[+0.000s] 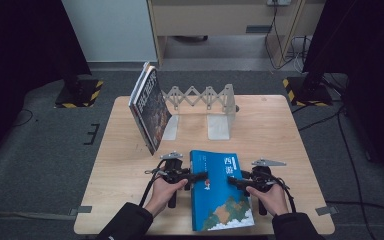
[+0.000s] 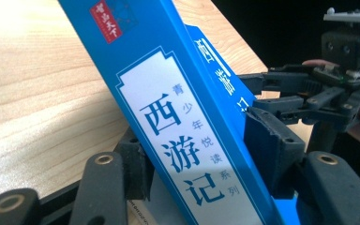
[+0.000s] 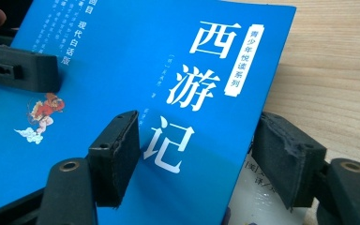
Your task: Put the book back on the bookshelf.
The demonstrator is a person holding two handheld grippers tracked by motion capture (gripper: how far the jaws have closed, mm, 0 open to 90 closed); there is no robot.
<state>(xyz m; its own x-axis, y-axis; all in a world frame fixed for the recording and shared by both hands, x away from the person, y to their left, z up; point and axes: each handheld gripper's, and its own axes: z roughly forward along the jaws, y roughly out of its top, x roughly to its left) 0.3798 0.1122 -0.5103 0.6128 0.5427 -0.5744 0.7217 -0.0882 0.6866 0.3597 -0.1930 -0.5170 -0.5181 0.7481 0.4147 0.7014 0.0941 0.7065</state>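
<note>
Blue from cover to spine, the book lies near the front edge of the wooden counter, between the person's two hands. Its front carries large white characters and a small white label; toward its lower end the blue gives way to a picture of green and brown hills with white cloud. A small red figure on a cloud sits on the cover, clear in the right gripper view.

The left gripper comes at the book from its spine side and the right gripper from the opposite long edge. In the left gripper view the book stands between the two black jaws with its spine turned to the camera: a white panel with blue characters and a red stamp near the top. One pad sits just beside the cover on the right; the other stands by the spine on the left; whether they press on it cannot be told. In the right gripper view the book lies with its cover in between the jaws, one pad lying over the blue cover, the other apart from the edge on bare wood and a slip of white paper, so those jaws look released rather than clenched.

The high view alone gives the surroundings: a dark-covered book leaning upright at the back left against a pale expanding book rack, well apart from the blue one, and grey carpet around the counter. The left gripper view adds the other gripper beyond the book
</note>
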